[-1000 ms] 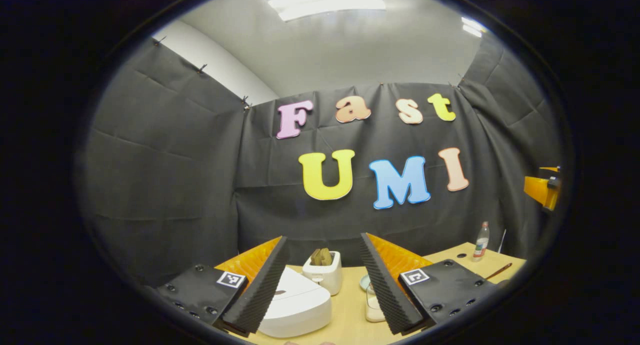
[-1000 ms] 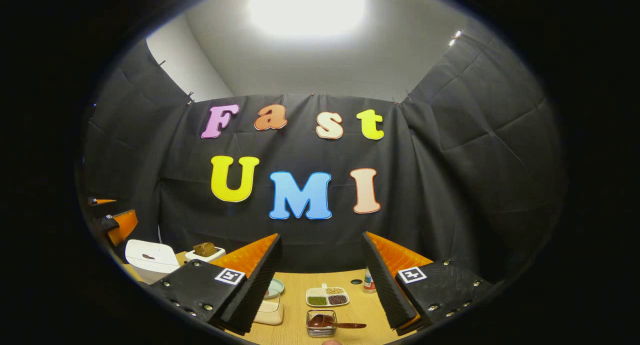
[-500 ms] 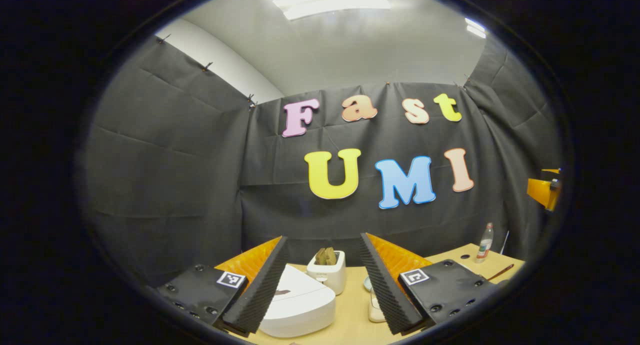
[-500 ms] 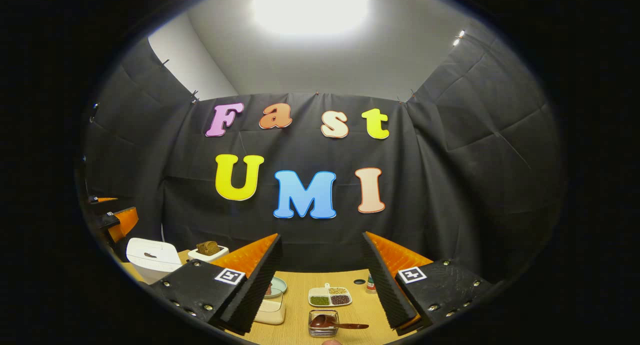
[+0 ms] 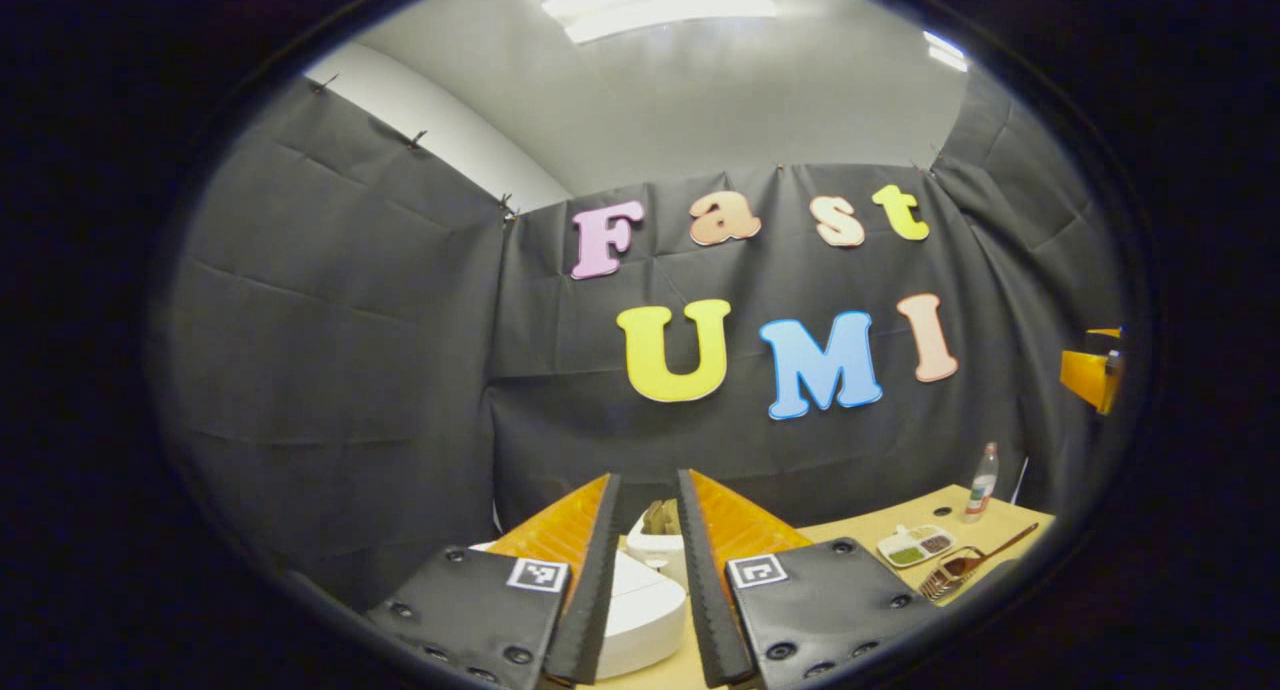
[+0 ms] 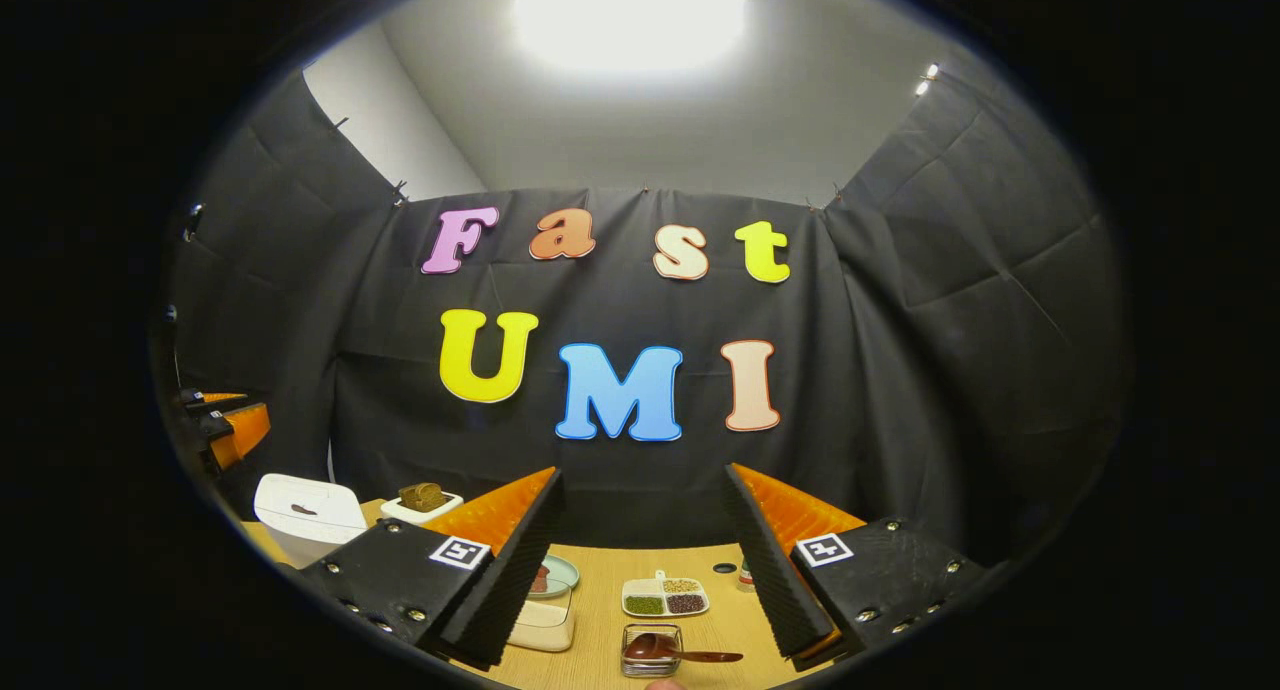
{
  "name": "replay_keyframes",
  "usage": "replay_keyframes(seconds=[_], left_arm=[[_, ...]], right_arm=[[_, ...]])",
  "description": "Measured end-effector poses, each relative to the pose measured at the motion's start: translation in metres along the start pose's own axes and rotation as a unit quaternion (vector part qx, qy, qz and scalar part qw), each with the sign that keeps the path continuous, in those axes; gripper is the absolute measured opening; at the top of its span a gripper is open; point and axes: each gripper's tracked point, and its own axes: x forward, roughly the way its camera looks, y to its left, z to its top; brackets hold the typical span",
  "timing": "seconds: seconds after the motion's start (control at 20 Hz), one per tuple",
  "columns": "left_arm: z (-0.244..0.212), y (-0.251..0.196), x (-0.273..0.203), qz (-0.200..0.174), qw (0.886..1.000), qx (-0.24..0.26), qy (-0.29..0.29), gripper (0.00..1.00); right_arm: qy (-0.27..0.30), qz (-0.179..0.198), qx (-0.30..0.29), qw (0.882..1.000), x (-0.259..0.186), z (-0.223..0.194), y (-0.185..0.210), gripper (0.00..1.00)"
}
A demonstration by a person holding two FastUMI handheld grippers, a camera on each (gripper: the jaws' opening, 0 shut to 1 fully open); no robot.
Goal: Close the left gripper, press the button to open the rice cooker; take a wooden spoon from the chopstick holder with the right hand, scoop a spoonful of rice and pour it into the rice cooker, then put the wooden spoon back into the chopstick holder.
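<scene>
Rice cooker (image 5: 640, 610) sits white and lid-down near the tabletop's (image 5: 880, 525) left edge, straight ahead of the left gripper (image 5: 648, 580), whose two fingers are drawn in to a narrow slot with nothing between them; I judge this narrowing serves the press on the button, which I cannot make out. That gripper hangs above the cooker, not touching it. In the right gripper view, the right gripper (image 6: 640, 570) holds its fingers wide apart and empty, poised over the near edge where one wire chopstick holder (image 6: 650, 650) carries one wooden spoon (image 6: 680, 655), its handle lying out to the side, likely so it can be pinched crosswise. Just behind it rests one divided dish (image 6: 665, 597) of grains in three pockets, and to its left one glass container (image 6: 545, 620). One toaster (image 6: 422, 505) with bread stands beside the cooker toward the far edge. One bottle (image 5: 983, 482) stands at the far right corner.
</scene>
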Motion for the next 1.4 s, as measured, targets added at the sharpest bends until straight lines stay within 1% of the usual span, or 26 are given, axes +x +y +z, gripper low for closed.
replay_keyframes(seconds=[0.05, 0.15, 0.2, 0.25, 0.3, 0.45, 0.75, 0.8, 0.85, 0.95, 1.05, 1.2, 1.25, 1.3, 1.4], left_arm=[[0.002, 0.002, 0.001, 0.002, 1.000, 0.002, -0.001, 0.34], [0.001, 0.005, 0.004, 0.004, 1.000, 0.000, -0.001, 0.29], [-0.003, 0.008, 0.004, 0.006, 1.000, -0.001, 0.003, 0.18], [-0.005, 0.011, 0.003, 0.013, 1.000, -0.004, 0.004, 0.14], [-0.009, 0.010, 0.005, 0.009, 1.000, -0.009, 0.008, 0.09], [-0.020, 0.016, 0.012, 0.009, 1.000, -0.012, 0.019, 0.09], [-0.046, 0.043, 0.042, 0.024, 0.999, -0.019, 0.040, 0.08], [-0.055, 0.049, 0.048, 0.027, 0.998, -0.021, 0.046, 0.06], [-0.064, 0.056, 0.053, 0.033, 0.998, -0.024, 0.055, 0.08], [-0.082, 0.065, 0.060, 0.038, 0.996, -0.034, 0.072, 0.08], [-0.107, 0.068, 0.067, 0.031, 0.994, -0.042, 0.095, 0.09], [-0.141, 0.081, 0.076, 0.032, 0.989, -0.059, 0.131, 0.09], [-0.150, 0.083, 0.080, 0.032, 0.988, -0.063, 0.139, 0.11], [-0.162, 0.085, 0.083, 0.032, 0.986, -0.066, 0.152, 0.08], [-0.184, 0.088, 0.089, 0.030, 0.982, -0.072, 0.173, 0.09]], right_arm=[[-0.001, 0.001, -0.002, 1.000, 0.000, 0.000, 0.001, 0.95], [-0.001, 0.003, -0.005, 1.000, 0.000, -0.001, 0.004, 0.96], [0.000, 0.004, -0.006, 1.000, 0.000, -0.002, 0.005, 0.96], [0.000, 0.004, -0.006, 1.000, 0.000, -0.001, 0.006, 0.95], [0.000, 0.004, -0.007, 1.000, 0.000, -0.002, 0.007, 0.96], [0.002, 0.000, -0.010, 1.000, -0.001, -0.003, 0.007, 0.95], [0.007, -0.016, -0.019, 1.000, -0.006, -0.004, 0.006, 0.95], [0.007, -0.019, -0.021, 1.000, -0.007, -0.004, 0.006, 0.95], [0.008, -0.022, -0.023, 0.999, -0.009, -0.003, 0.006, 0.95], [0.006, -0.029, -0.028, 0.999, -0.012, -0.002, 0.005, 0.95], [0.007, -0.035, -0.032, 0.999, -0.015, -0.001, 0.005, 0.95], [0.013, -0.046, -0.036, 0.998, -0.023, -0.003, 0.002, 0.95], [0.013, -0.050, -0.037, 0.998, -0.025, -0.003, 0.000, 0.95], [0.012, -0.055, -0.039, 0.998, -0.026, -0.003, -0.002, 0.95], [0.015, -0.062, -0.043, 0.997, -0.030, -0.004, -0.004, 0.95]])
